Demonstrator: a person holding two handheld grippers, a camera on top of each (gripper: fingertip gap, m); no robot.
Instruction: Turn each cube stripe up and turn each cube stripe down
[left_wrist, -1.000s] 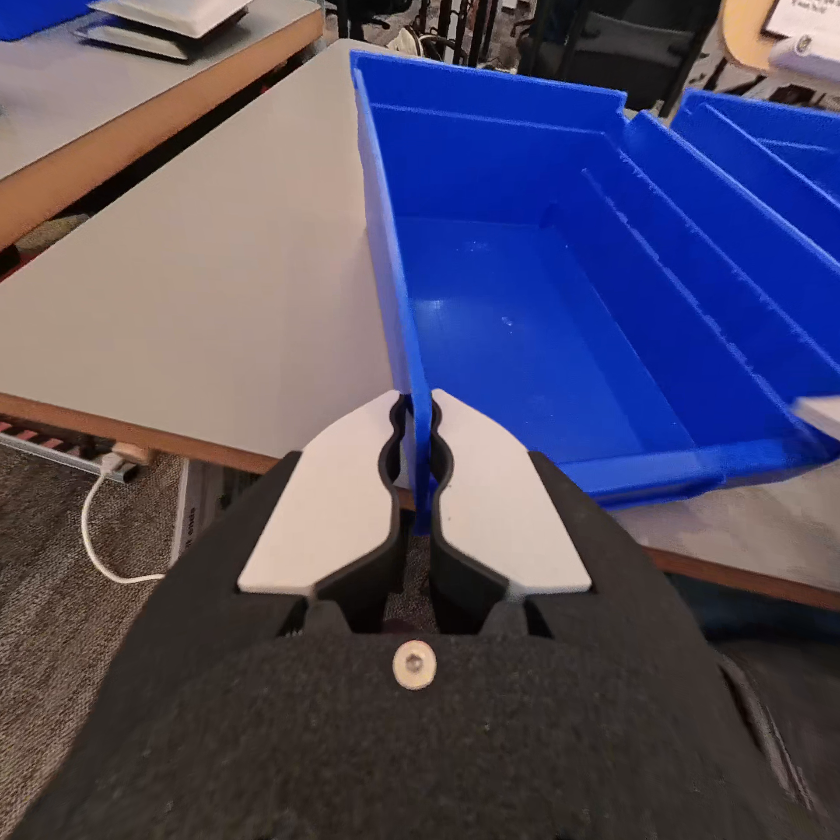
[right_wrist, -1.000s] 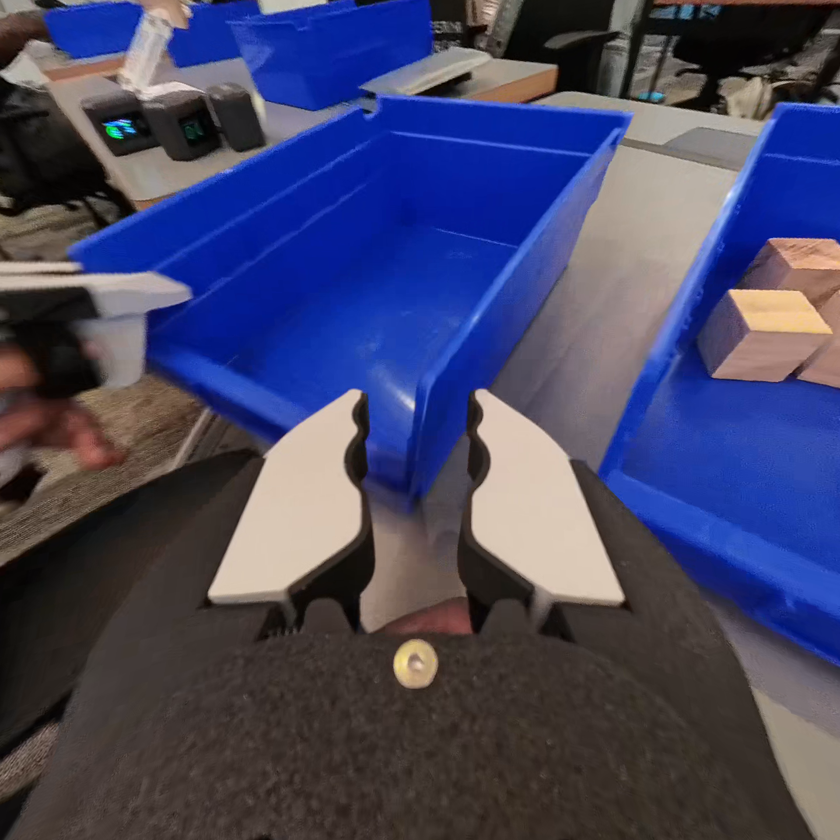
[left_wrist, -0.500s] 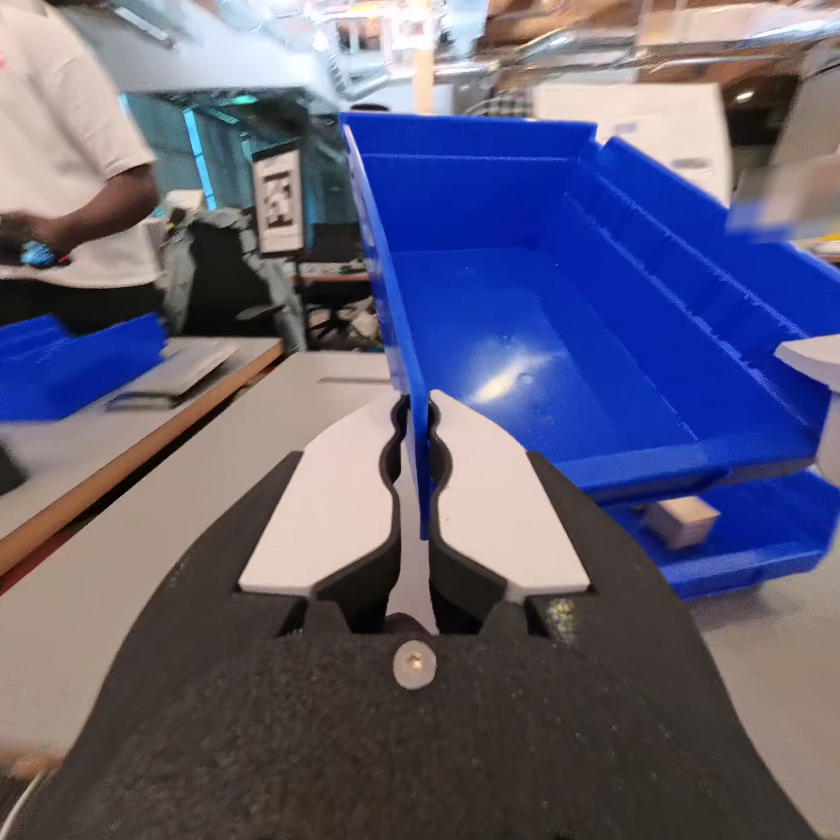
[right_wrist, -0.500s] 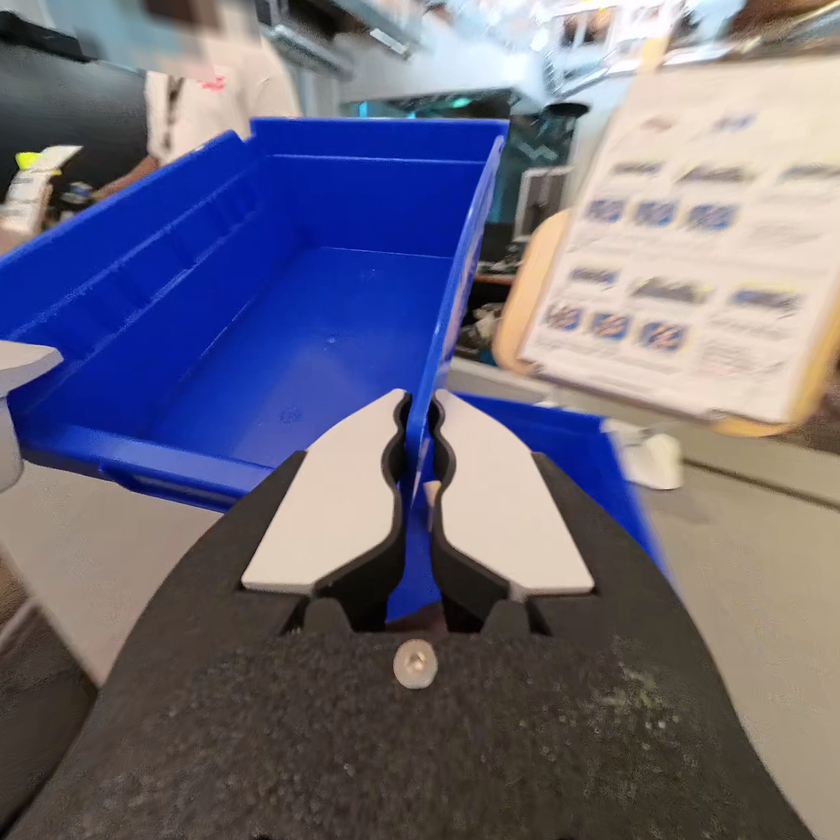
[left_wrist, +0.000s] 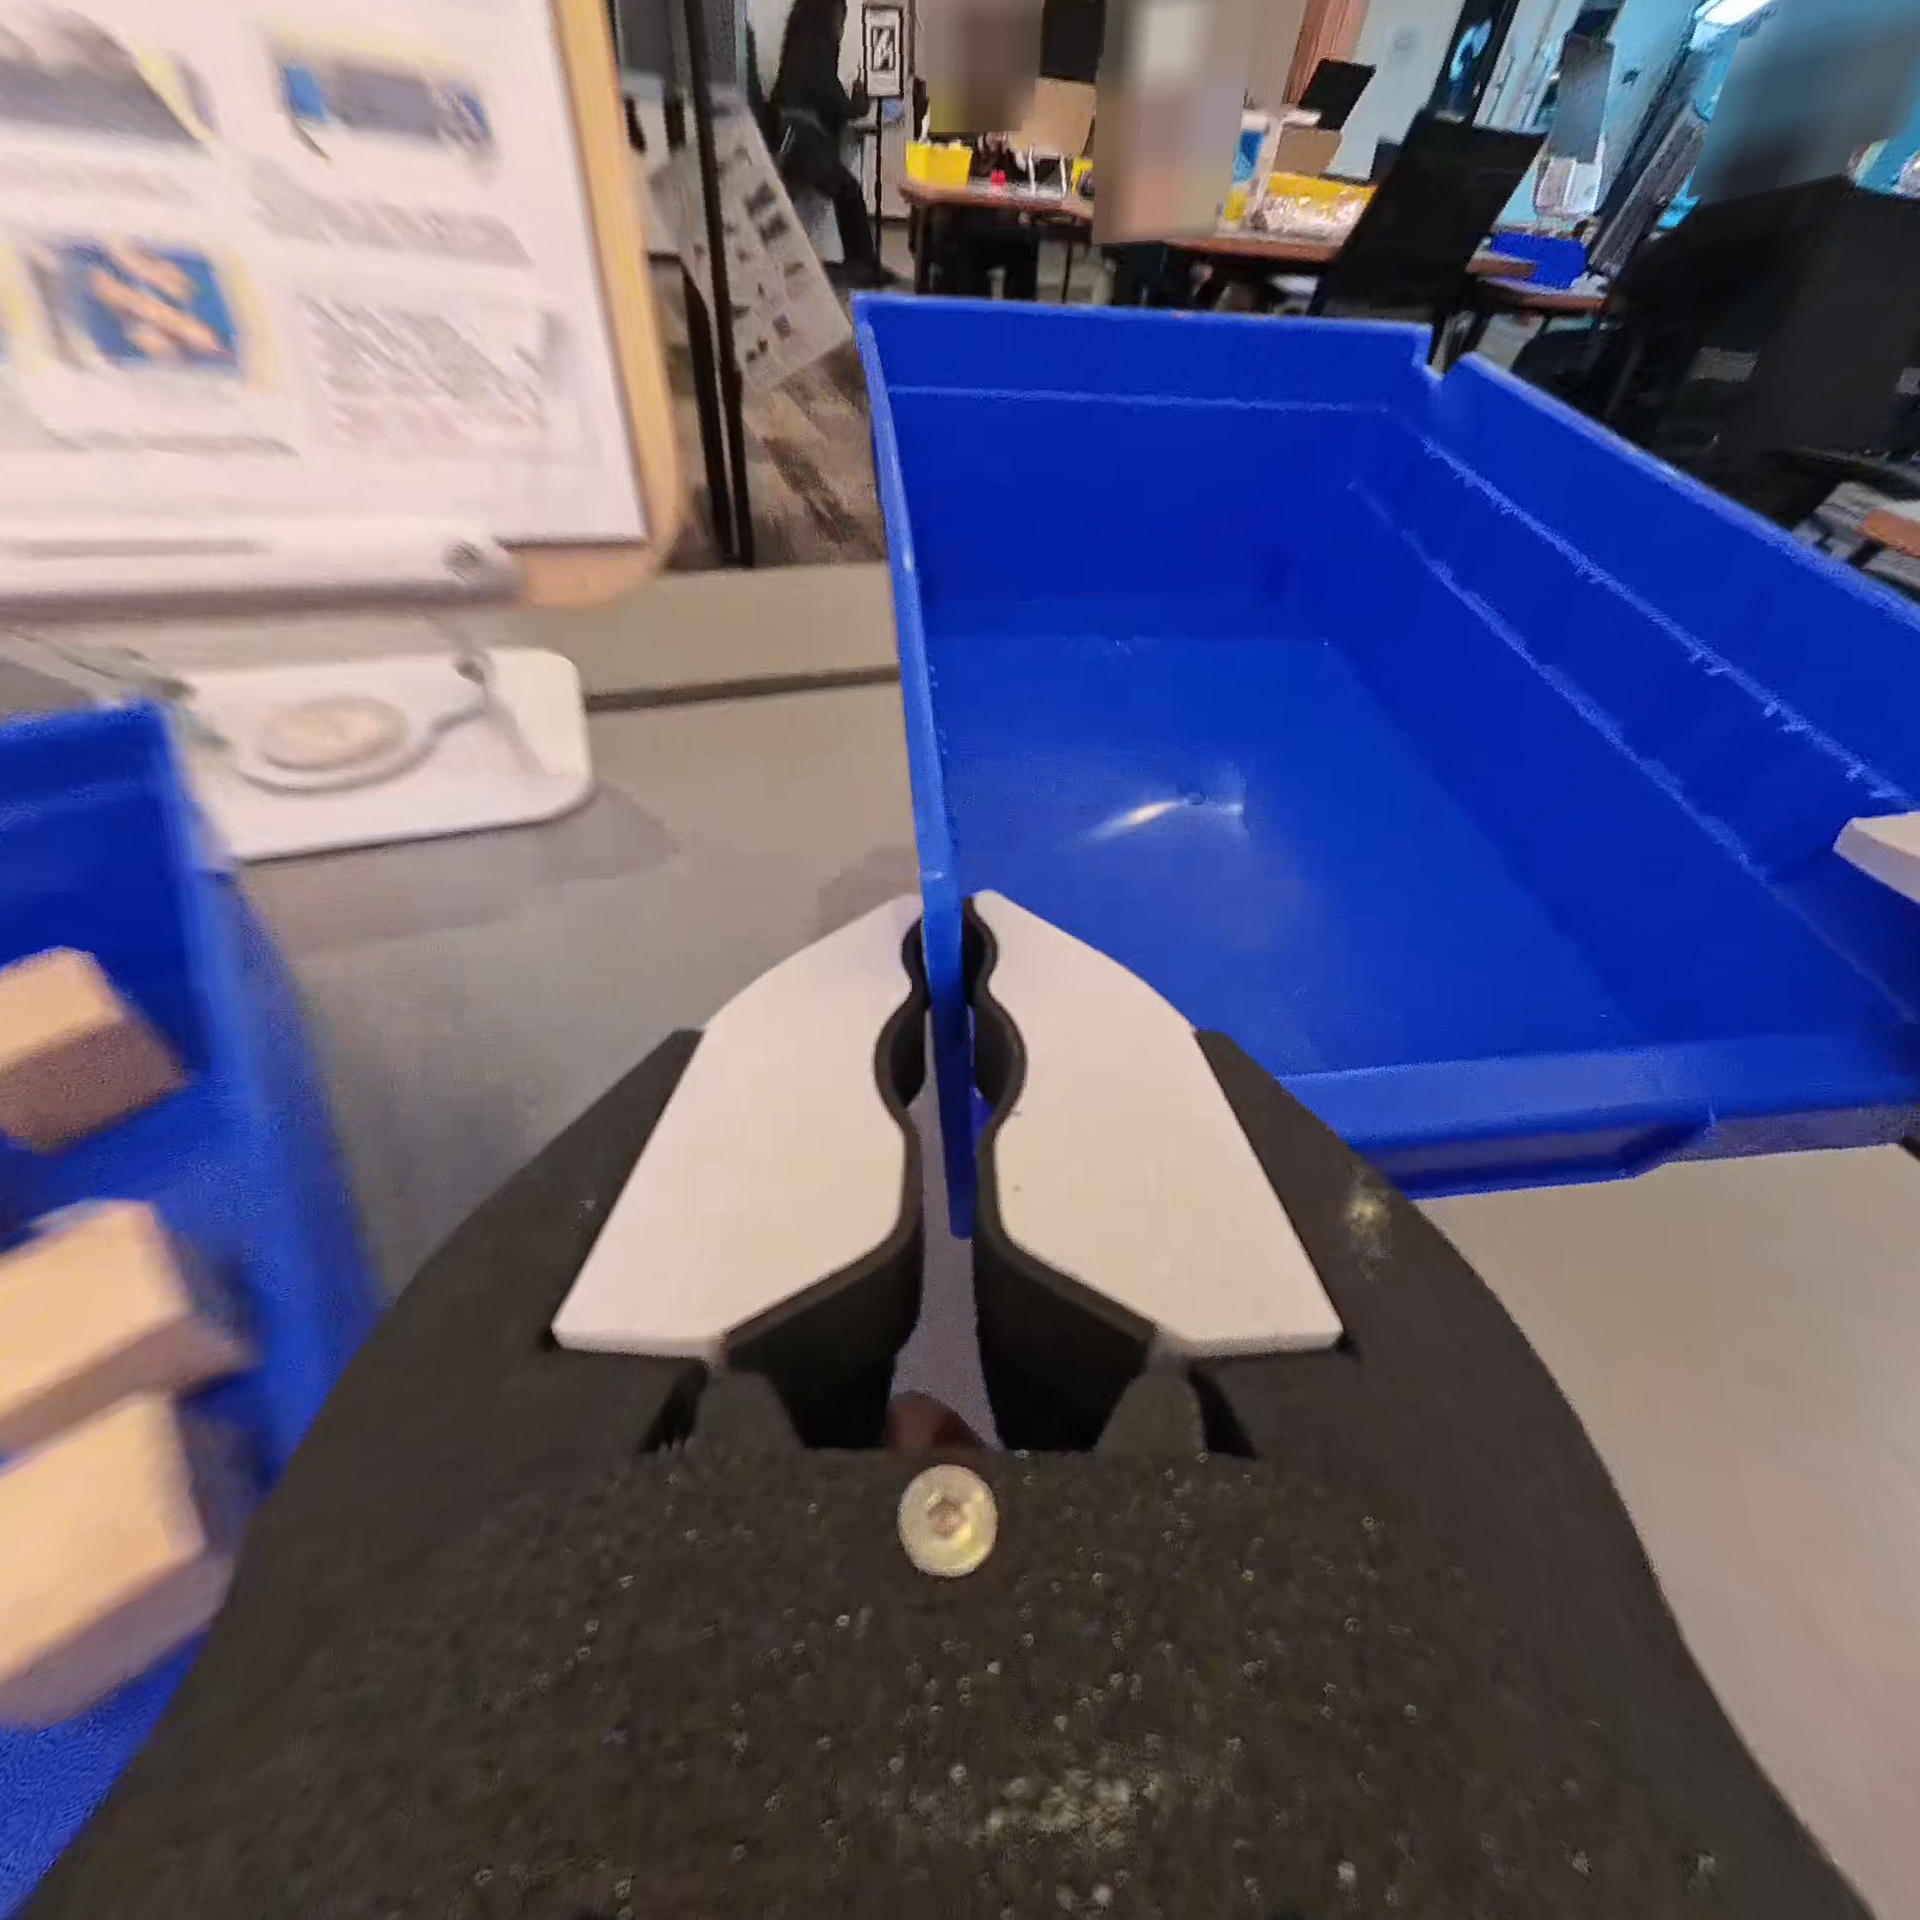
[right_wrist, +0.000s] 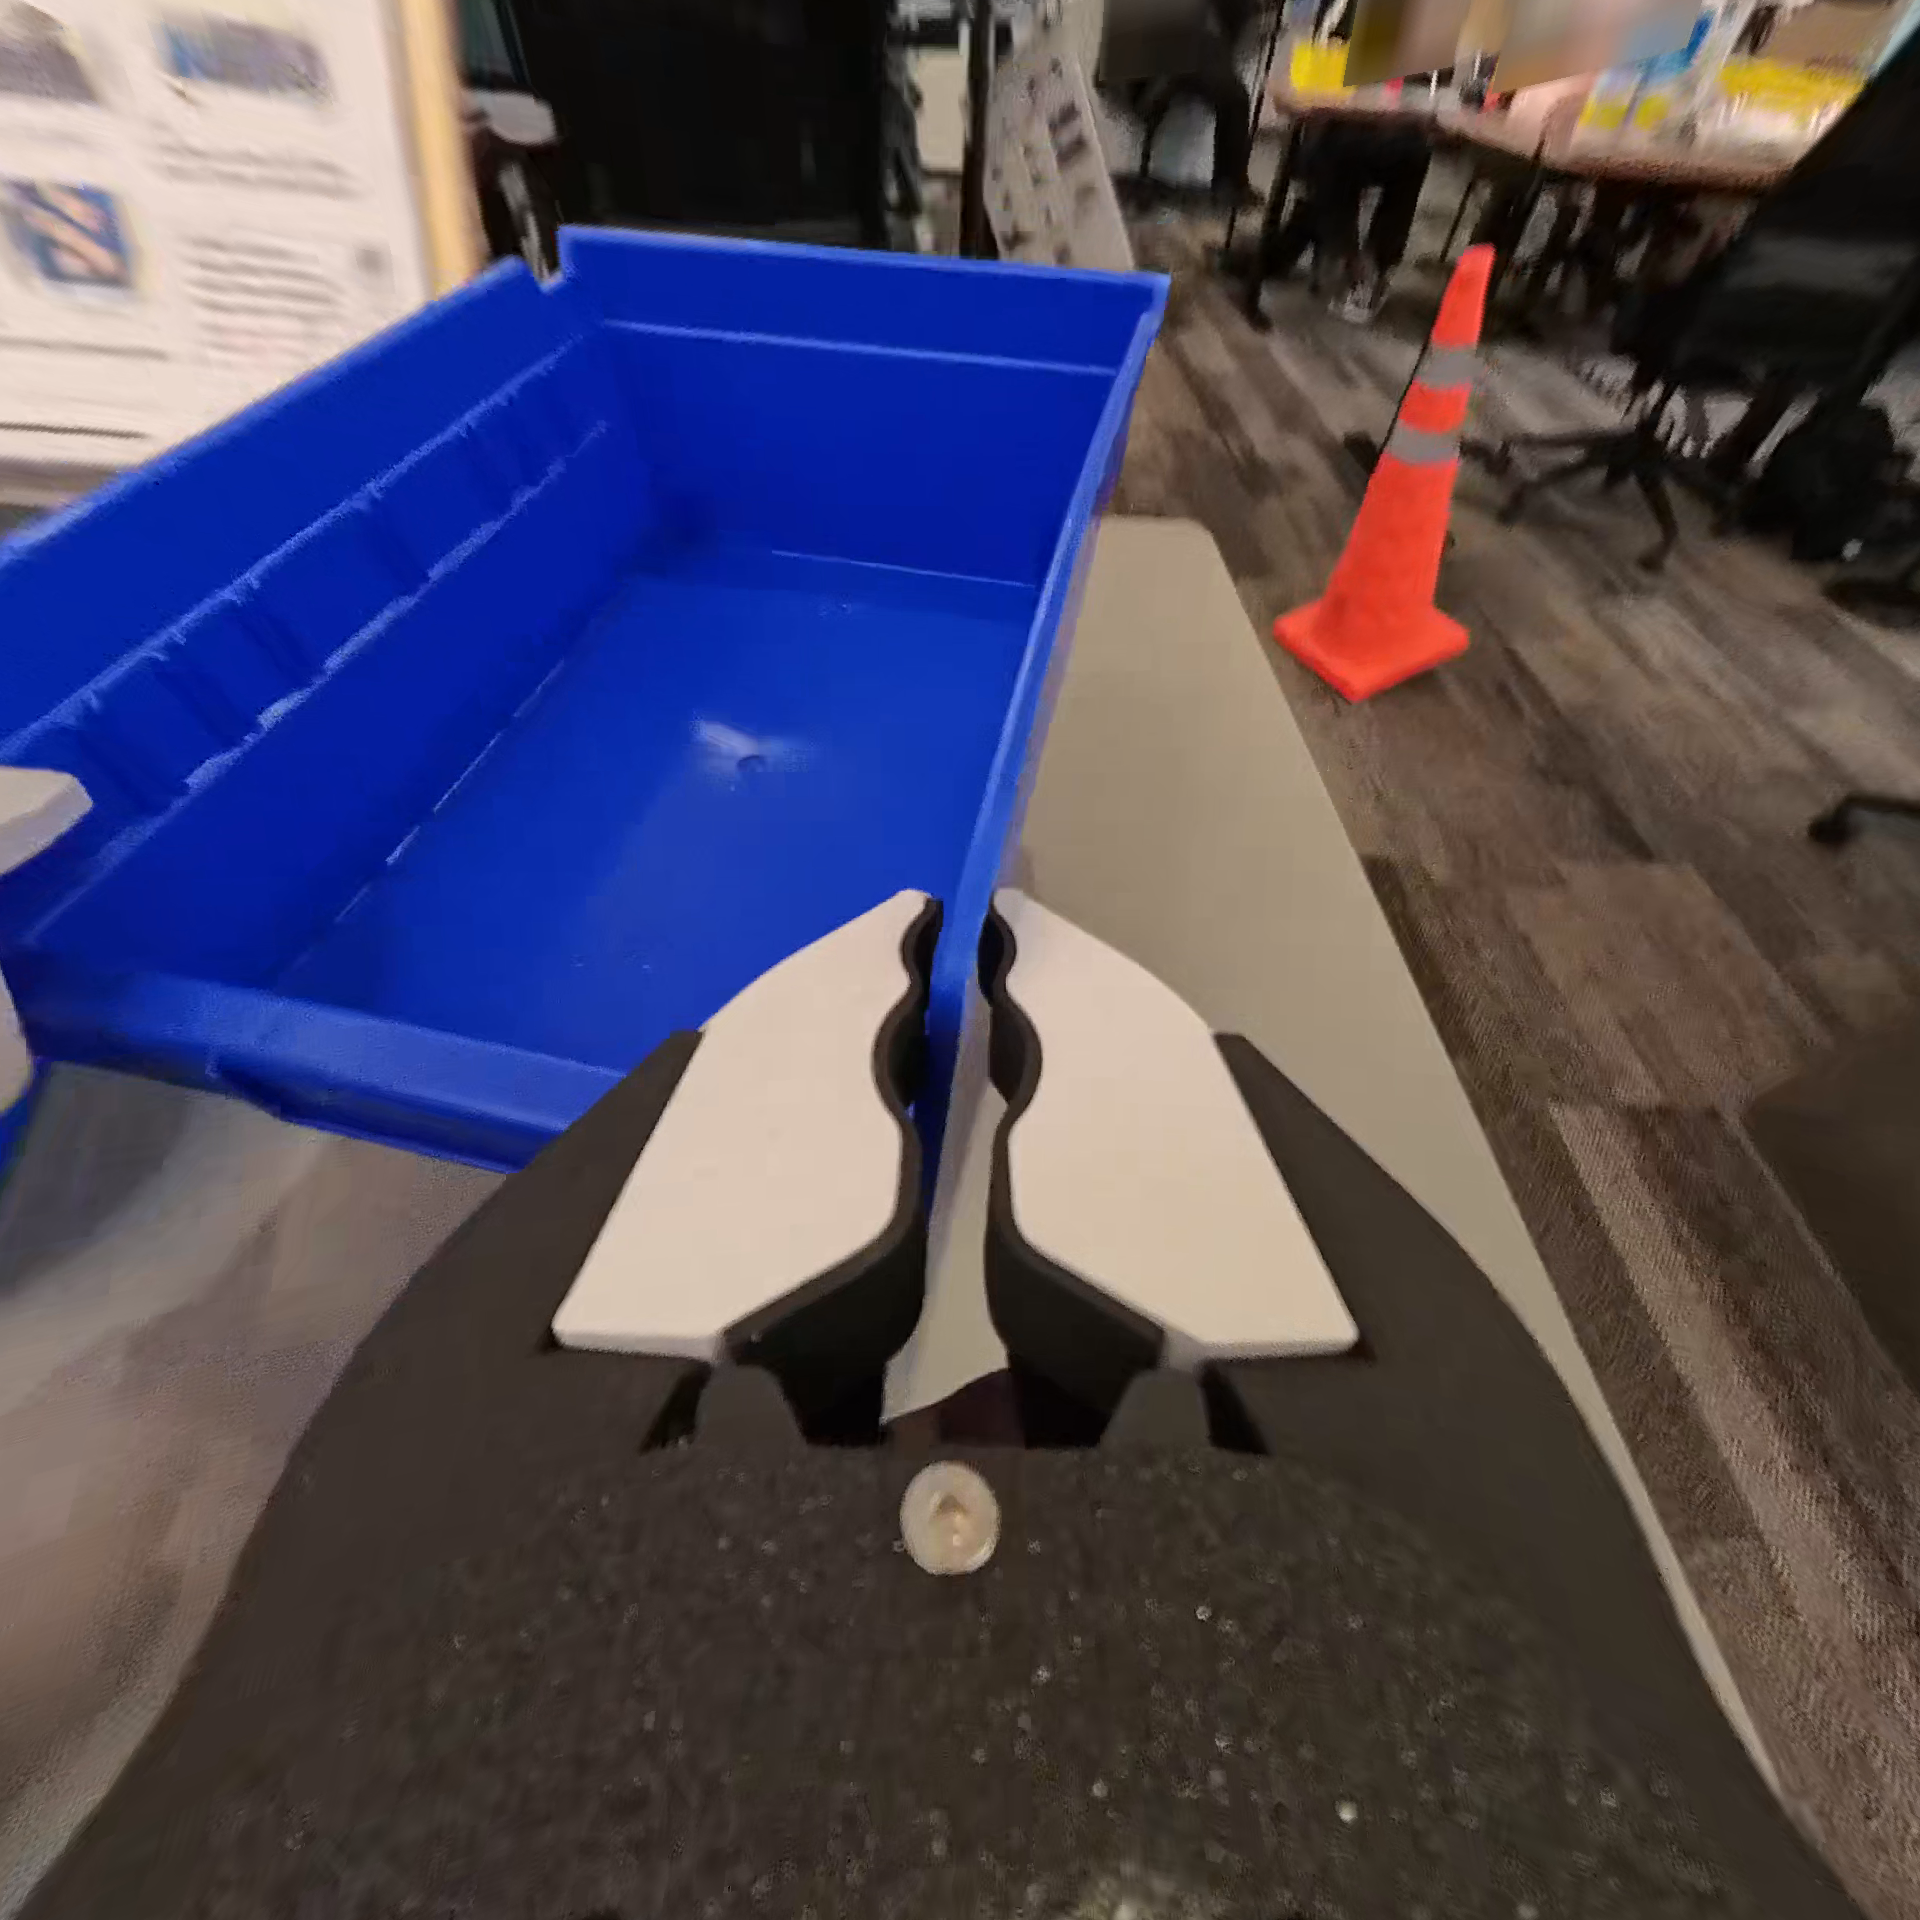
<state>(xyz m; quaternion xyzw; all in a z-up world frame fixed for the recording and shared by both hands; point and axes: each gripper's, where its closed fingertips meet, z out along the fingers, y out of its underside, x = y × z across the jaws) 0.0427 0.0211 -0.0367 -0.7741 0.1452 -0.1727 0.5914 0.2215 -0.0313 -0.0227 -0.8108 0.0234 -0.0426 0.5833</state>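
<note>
In the left wrist view, a grey table (left_wrist: 665, 935) is seen in a workroom with further tables and dark chairs behind. A blurred printed board (left_wrist: 301, 281) on a white stand rises at the upper left. An empty blue bin (left_wrist: 1351, 831) is held tipped above the table, its long axis running away from the camera and its open side turned towards it. The left gripper (left_wrist: 943, 925) is clamped on the bin's left side wall, the fingers (left_wrist: 769, 1132) pressed against both faces of it. At the left edge a second blue bin (left_wrist: 135, 831) is partly shown, with pale wooden cubes (left_wrist: 73, 1039) lying in it, well apart from the held bin; they are blurred, and no stripe can be made out. A grey fingertip of the other gripper is seen at the far right edge.

In the right wrist view, the same empty bin (right_wrist: 644, 727) is shown with the right gripper (right_wrist: 961, 925) closed on its right side wall. The table's edge (right_wrist: 1174, 831) runs beside it, with patterned dark carpet (right_wrist: 1610, 935) beyond and an orange traffic cone (right_wrist: 1392, 520) standing on it.
</note>
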